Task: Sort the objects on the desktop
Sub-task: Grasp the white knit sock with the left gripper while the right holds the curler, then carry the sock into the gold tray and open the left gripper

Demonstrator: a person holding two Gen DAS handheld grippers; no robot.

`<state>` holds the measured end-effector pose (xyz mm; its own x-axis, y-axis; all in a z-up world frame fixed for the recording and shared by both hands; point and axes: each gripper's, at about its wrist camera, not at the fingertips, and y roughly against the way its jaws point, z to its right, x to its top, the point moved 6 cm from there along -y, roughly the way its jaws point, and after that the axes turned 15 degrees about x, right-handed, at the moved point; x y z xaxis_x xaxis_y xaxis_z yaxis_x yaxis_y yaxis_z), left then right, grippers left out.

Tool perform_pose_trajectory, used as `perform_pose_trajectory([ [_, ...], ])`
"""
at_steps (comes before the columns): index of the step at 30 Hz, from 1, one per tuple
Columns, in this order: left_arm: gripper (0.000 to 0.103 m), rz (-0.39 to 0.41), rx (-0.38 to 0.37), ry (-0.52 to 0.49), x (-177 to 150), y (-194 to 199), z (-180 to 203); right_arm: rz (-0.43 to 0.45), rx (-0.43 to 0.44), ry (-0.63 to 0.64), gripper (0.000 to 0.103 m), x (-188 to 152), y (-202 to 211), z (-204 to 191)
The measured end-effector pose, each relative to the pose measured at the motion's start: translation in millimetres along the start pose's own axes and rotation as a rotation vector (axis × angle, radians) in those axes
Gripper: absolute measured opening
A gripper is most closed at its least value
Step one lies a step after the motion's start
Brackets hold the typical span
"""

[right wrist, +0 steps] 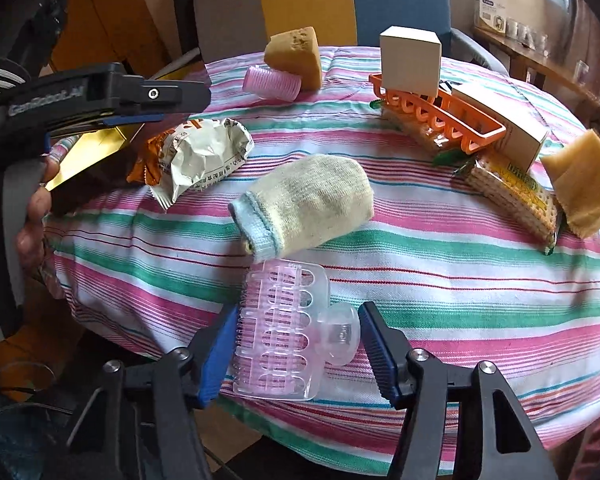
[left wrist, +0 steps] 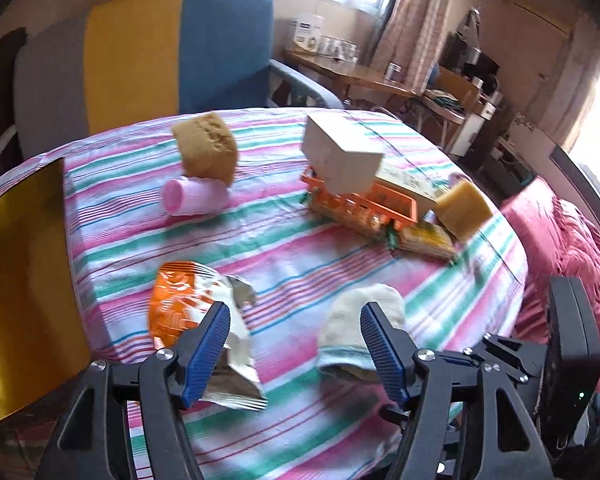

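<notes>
cloth [right wrist: 439, 248] striped, over table | sock [right wrist: 307, 204] mid-table | wrapper [left wrist: 196, 312] left of sock | clip [right wrist: 288, 332] at near edge, between right gripper [right wrist: 298, 344] fingers, spread wide, not clamped | left gripper [left wrist: 296, 340] wide open, empty

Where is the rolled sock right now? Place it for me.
In the right wrist view the sock lies mid-table on the striped cloth, between the crumpled snack wrapper to its left and the clear pink clip nearer the camera.
</notes>
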<state>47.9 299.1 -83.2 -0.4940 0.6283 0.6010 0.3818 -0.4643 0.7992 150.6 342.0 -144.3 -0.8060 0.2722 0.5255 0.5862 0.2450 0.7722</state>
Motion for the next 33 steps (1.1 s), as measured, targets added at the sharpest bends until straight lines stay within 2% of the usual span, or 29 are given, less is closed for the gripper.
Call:
perform_pose_trajectory([
  [6, 0.072, -0.105, -0.057, -0.049, -5, -26, 35, 0.010, -0.028, 0.016, 0.060, -1, 8, 6],
  [11, 0.076, -0.146, -0.082, -0.077, -9, -39, 49, 0.017, -0.015, 0.013, 0.060, -3, 10, 10],
  [14, 0.070, -0.182, -0.091, -0.045, -13, -52, 46, 0.021, -0.018, 0.026, 0.060, -4, 9, 9],
  [16, 0.063, -0.194, -0.135, -0.009, -15, -54, 43, 0.027, -0.020, 0.032, 0.060, -4, 10, 9],
  [20, 0.061, -0.179, -0.125, 0.001, -20, -51, 40, 0.038, -0.049, 0.045, 0.059, -4, 11, 13],
  [26, 0.060, -0.155, -0.094, 0.021, -26, -40, 30, 0.051, -0.142, 0.015, 0.059, -1, 17, 34],
  [29, 0.060, -0.110, -0.091, 0.061, -24, -21, 17, 0.057, -0.186, -0.003, 0.059, 0, 23, 43],
  [33, 0.060, -0.039, -0.092, 0.124, -20, 9, -3, 0.088, -0.194, -0.026, 0.059, 9, 33, 47],
])
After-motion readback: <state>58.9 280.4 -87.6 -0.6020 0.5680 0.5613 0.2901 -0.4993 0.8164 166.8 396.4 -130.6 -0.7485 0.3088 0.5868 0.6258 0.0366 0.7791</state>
